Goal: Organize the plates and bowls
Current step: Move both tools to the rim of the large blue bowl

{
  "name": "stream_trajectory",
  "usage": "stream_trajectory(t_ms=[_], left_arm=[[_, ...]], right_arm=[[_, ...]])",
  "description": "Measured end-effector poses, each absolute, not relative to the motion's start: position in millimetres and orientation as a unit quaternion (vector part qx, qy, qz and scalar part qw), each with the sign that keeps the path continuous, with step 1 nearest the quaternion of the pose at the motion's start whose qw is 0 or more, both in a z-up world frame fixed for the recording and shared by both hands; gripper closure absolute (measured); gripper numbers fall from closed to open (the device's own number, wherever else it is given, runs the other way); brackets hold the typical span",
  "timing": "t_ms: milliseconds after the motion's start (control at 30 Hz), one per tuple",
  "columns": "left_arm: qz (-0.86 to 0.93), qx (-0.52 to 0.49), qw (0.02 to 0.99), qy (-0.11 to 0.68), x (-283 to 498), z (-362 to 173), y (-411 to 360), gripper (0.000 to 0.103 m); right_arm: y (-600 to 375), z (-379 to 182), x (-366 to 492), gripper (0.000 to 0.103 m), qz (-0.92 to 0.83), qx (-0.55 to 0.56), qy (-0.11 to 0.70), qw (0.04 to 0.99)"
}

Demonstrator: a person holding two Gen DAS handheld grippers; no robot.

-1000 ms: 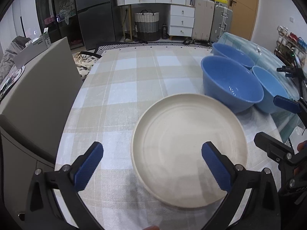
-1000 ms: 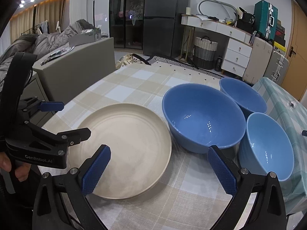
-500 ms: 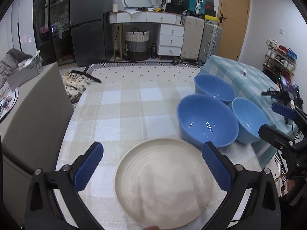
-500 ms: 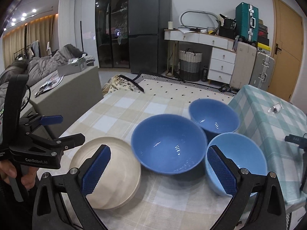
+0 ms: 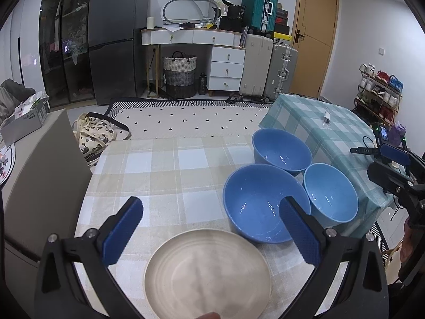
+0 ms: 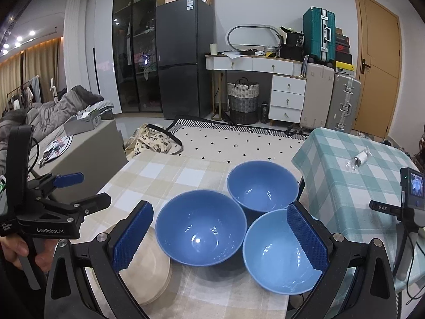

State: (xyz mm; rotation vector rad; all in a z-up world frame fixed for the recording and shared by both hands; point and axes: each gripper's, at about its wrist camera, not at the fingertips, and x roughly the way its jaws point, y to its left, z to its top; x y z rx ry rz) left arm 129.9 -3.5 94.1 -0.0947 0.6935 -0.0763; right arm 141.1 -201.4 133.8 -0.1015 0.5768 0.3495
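Note:
A cream plate [image 5: 207,271] lies at the near edge of the checked table [image 5: 164,175]; in the right wrist view [image 6: 154,271] it looks like a stack of plates. Three blue bowls stand to its right: a large one [image 5: 263,210], a far one [image 5: 281,154] and a lighter one [image 5: 330,194]. They also show in the right wrist view: large [image 6: 199,226], far [image 6: 261,186], lighter [image 6: 281,252]. My left gripper [image 5: 209,228] is open and empty above the plate. My right gripper [image 6: 220,236] is open and empty above the bowls.
A grey cabinet [image 5: 39,164] stands against the table's left side. A second table with a teal checked cloth [image 6: 356,170] stands at the right, with a small wrapped item [image 6: 357,159] on it. A small camera on a stand [image 6: 411,194] is at the far right.
Both grippers have pulled back and up from the table. The plate and bowls now sit lower and smaller in both views. The jaws have stayed open.

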Motion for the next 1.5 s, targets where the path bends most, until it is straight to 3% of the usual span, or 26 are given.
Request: stream_trajectory(t_ms=[733, 1500], left_arm=[[-0.05, -0.033, 0.937, 0.345, 198.7, 112.4, -30.1, 0.0], [-0.063, -0.02, 0.922, 0.381, 278.7, 92.8, -62.8, 0.0]], right_arm=[[-258.8, 155.4, 219.1, 0.001, 0.123, 0.01, 0.303, 0.945], [-298.0, 132.1, 287.1, 0.001, 0.09, 0.038, 0.343, 0.934]])
